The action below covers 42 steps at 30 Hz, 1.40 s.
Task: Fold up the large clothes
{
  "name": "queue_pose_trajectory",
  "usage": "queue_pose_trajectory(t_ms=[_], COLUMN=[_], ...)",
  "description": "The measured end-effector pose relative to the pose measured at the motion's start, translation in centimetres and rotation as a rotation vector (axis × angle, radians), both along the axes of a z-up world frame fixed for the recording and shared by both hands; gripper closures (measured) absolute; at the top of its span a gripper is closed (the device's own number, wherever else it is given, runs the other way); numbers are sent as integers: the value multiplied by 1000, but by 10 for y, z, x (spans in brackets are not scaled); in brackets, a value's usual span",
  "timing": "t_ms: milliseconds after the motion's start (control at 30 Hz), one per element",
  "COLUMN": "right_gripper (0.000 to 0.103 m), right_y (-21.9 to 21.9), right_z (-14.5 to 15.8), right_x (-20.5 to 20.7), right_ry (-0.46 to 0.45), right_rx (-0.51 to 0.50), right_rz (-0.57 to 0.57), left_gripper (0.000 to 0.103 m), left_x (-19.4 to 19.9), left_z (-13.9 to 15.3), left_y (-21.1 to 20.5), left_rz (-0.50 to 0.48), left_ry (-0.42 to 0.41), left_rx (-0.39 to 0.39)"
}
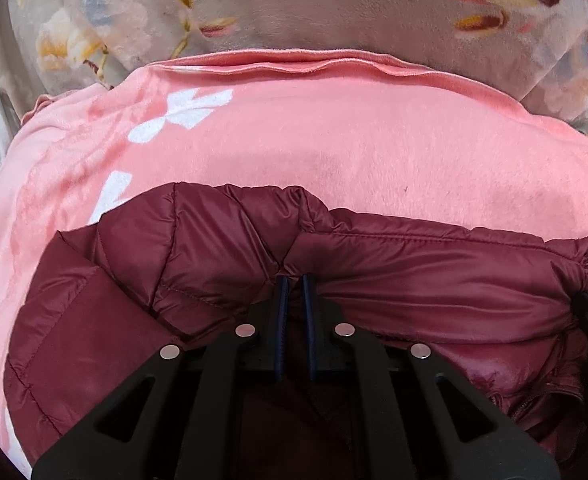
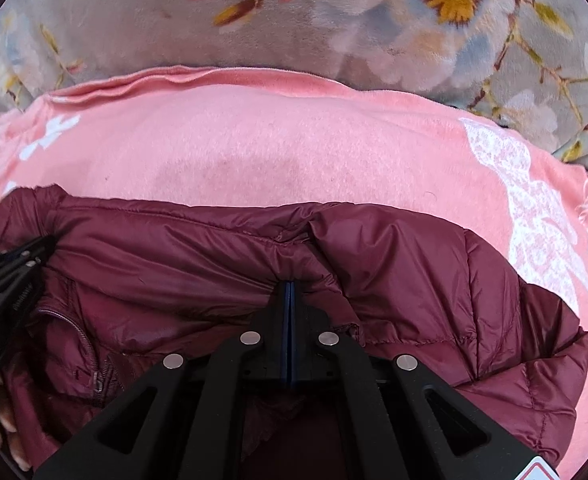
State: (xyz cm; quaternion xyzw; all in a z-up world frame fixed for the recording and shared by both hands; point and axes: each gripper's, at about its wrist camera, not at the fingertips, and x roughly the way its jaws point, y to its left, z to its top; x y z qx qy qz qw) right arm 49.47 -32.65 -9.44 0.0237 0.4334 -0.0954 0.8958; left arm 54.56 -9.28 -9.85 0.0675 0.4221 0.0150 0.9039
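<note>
**Maroon puffer jacket pinched at both ends on the pink blanket**

Fingers of my left gripper stood close together, a narrow slit between the blue pads, with a fold of the jacket bunched right at their tips; I judged them clamped on it. My right gripper had its pads pressed flat together on another fold of the same jacket.

Nearest me the jacket was a dark maroon quilted puffer, glossy where the shell pulled taut and duller where it sagged. Stitched channels crossed it in puffy panels. A zipper lay in the slack cloth low on the left of the right view. Its far edge ran as a long seamed ridge between my two grippers, puckered at each pinch point.

Beyond, the jacket rested on a pink fleece blanket with white prints. Farther still lay a grey floral blanket, plush and blurred.
</note>
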Motion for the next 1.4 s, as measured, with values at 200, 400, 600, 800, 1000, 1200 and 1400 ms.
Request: queue_pose_trajectory(t_ms=[200,400,600,800,1000,1200,1400], right_gripper=[68,41,32,27,27,28,88], right_y=[-14,-18,-9,-23,-36,-34,-26], right_z=[64,102,81,36,7,6,10], right_x=[-85,-271,-430,-507,-517,-502,-494], right_ry=[-129,-220,-191,-139,-134,-150,-148], right_rx=[256,289,238,342,456,523,503], right_rz=[15,57,41,-67,-168,-164,-142], left_gripper=[35,23,17,10,10,31,94], left_x=[-50,-177,-301,-388,-394,-385,-381], left_z=[43,89,83,49,11,11,18], left_y=[30,118,223,277,310,304,299], left_rz=[-38,-81,-1,76,197,204,173], left_ry=[-19,-87,-20,32,87,84,131], left_rx=[-128,-233,-339,-318,-493,-530,-556])
